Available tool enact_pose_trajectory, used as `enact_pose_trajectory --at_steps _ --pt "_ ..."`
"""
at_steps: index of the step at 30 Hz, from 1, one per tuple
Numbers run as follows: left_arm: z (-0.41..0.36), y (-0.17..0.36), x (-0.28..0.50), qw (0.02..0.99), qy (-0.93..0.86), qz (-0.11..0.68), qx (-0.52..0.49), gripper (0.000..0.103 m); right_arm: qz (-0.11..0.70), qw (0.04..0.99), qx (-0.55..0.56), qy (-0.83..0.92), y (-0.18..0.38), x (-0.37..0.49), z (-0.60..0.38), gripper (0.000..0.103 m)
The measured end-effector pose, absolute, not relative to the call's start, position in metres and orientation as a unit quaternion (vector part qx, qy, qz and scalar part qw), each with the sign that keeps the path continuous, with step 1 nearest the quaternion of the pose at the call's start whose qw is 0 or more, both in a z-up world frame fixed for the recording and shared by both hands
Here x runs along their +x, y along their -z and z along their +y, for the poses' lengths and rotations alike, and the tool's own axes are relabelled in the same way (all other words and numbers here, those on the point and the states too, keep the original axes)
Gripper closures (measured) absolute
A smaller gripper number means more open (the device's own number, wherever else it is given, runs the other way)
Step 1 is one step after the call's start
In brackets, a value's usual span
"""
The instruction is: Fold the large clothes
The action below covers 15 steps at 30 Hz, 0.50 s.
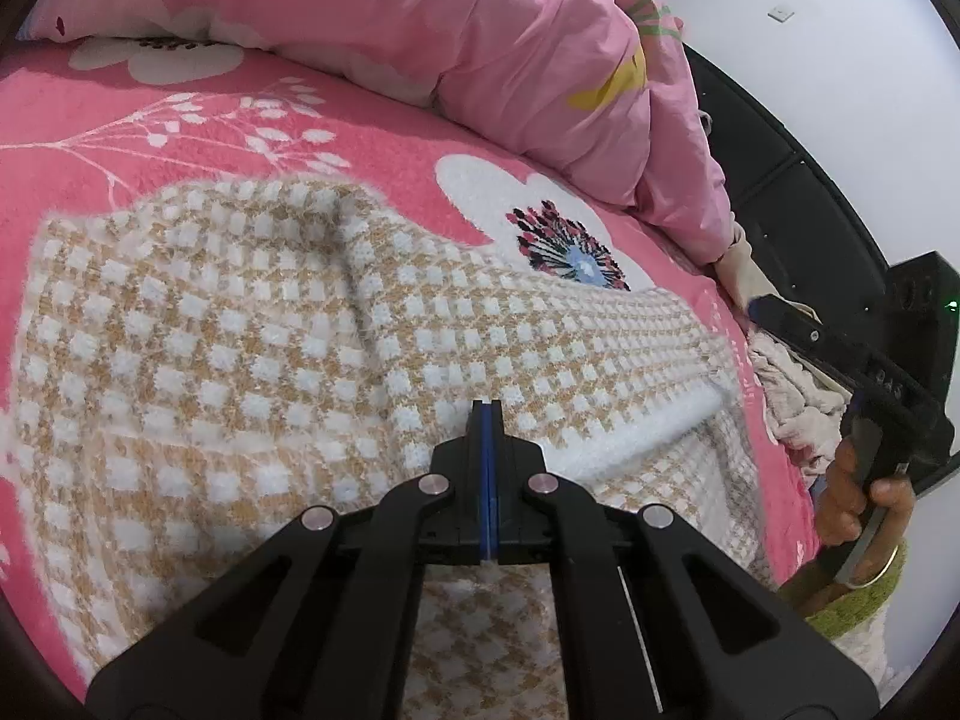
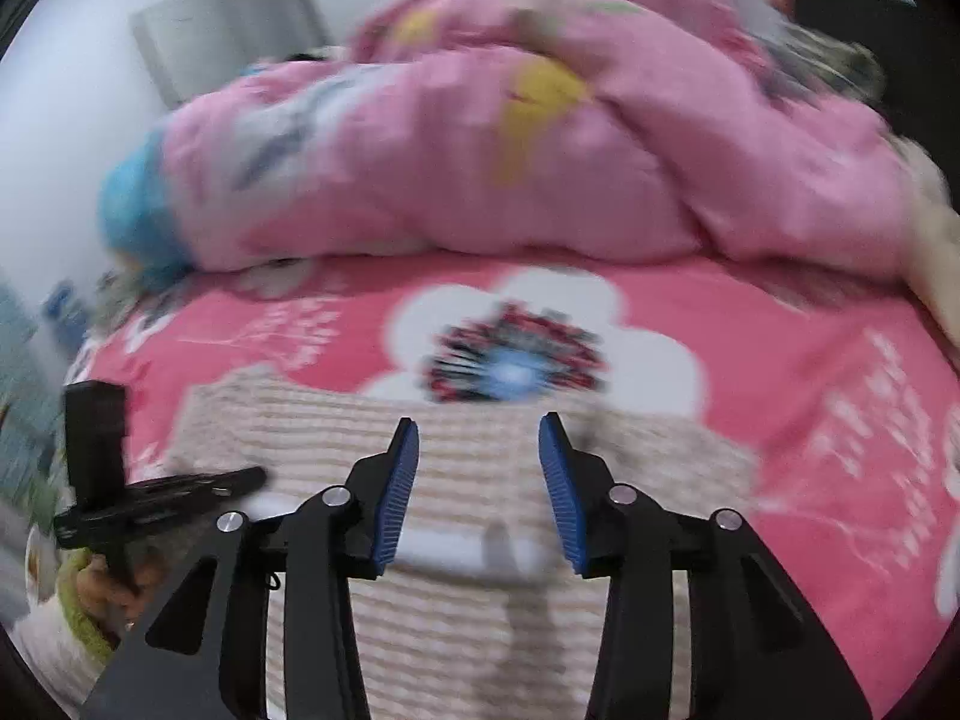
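My left gripper (image 1: 487, 405) is clenched, pads together, its tips over the sweater (image 1: 252, 324); whether cloth is pinched between them I cannot tell. My right gripper (image 2: 478, 432) is released, nothing between its pads. The sweater lies flat on the blanket (image 1: 180, 138). The quilt (image 2: 480, 138) is heaped at 12 o'clock, beyond the sweater.
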<state>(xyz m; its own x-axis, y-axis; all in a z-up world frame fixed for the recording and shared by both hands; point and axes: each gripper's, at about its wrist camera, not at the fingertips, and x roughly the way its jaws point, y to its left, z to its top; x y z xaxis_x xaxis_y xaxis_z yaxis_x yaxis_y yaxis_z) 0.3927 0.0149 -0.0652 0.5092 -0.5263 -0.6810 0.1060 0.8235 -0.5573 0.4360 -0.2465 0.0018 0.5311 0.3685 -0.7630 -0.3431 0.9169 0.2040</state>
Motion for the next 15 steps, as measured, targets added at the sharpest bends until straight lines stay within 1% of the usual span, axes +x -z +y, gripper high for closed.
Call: enact_pose_trajectory --at_steps 2,3,4,5,8,9,11,12,13,15 --pt "0.013 0.058 0.393 0.84 0.18 0.463 -0.218 0.101 0.467 0.861 -0.02 -0.2 0.026 0.441 -0.23 0.057" --pt "0.011 0.052 0.393 0.845 0.174 0.461 -0.21 0.101 0.507 0.838 -0.03 -0.199 0.055 0.445 -0.223 0.056" --pt "0.008 0.045 0.394 0.852 0.167 0.455 -0.198 0.101 0.502 0.841 -0.029 -0.197 0.063 0.442 -0.223 0.056" --pt "0.005 0.034 0.394 0.864 0.159 0.443 -0.179 0.101 0.485 0.851 -0.024 -0.201 0.063 0.437 -0.226 0.056" --pt "-0.005 0.015 0.407 0.875 0.157 0.43 -0.159 0.095 0.492 0.845 0.008 -0.207 0.06 0.437 -0.235 0.056" --pt "-0.008 0.012 0.414 0.875 0.154 0.431 -0.158 0.092 0.493 0.845 0.009 -0.209 0.061 0.437 -0.237 0.056" --pt "-0.018 0.012 0.435 0.876 0.14 0.439 -0.143 0.077 0.494 0.845 0.001 -0.205 0.061 0.435 -0.236 0.056" --pt "-0.022 0.015 0.443 0.876 0.127 0.446 -0.129 0.066 0.499 0.843 -0.008 -0.2 0.057 0.436 -0.234 0.056" --pt "-0.026 0.025 0.454 0.873 0.103 0.464 -0.109 0.065 0.498 0.844 -0.011 -0.197 0.051 0.435 -0.231 0.056" --pt "-0.024 0.05 0.465 0.854 0.087 0.502 -0.107 0.065 0.474 0.857 -0.001 -0.202 0.032 0.438 -0.231 0.056"
